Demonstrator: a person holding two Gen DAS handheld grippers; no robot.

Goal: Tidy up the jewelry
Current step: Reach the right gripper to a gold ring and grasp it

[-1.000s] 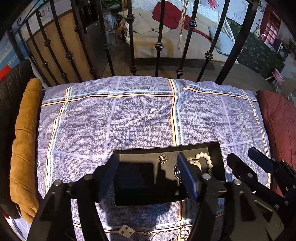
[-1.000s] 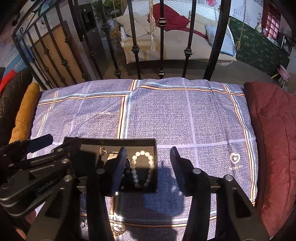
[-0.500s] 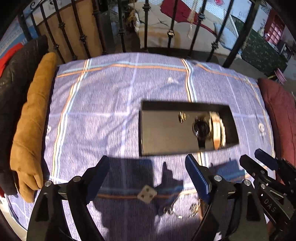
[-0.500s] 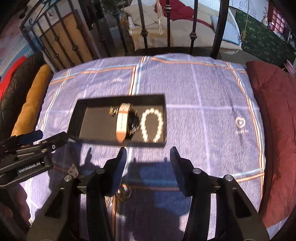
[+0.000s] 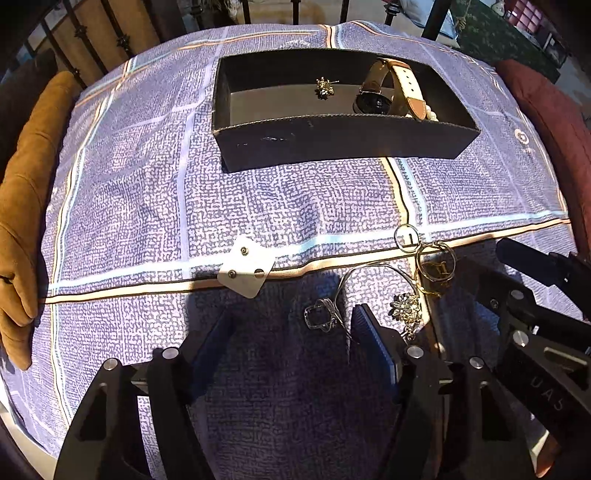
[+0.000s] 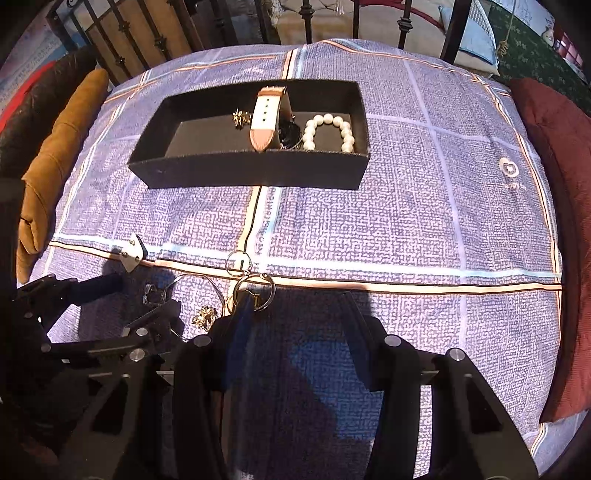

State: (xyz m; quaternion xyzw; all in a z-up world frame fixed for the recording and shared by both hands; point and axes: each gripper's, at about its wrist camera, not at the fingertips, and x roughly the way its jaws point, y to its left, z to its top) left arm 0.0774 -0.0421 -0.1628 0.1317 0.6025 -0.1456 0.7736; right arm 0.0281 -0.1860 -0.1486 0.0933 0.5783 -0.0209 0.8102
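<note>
A black open box (image 5: 343,136) (image 6: 251,173) lies on the purple checked cloth and holds a tan-strapped watch (image 5: 391,85) (image 6: 266,118), a pearl bracelet (image 6: 328,133) and a small gold brooch (image 5: 325,86). Loose pieces lie nearer: a white earring card (image 5: 246,269), a silver ornament (image 5: 319,317), a gold hoop (image 5: 434,269) (image 6: 255,290) and a gold flower piece (image 5: 404,308). My left gripper (image 5: 291,325) is closing over the cloth; the silver ornament lies just inside its right finger, untouched. My right gripper (image 6: 295,310) stands open and holds nothing; its left finger overlaps the gold hoop.
A mustard cushion (image 5: 26,184) runs along the left edge of the cloth. A dark red blanket (image 6: 554,184) lies on the right. Black iron railing bars (image 6: 306,22) stand behind the far edge. A thin chain (image 5: 369,267) curls among the loose pieces.
Both grippers have drawn back from over the black box toward the near edge and sunk closer to the cloth. The loose jewellery has come into view at their fingertips.
</note>
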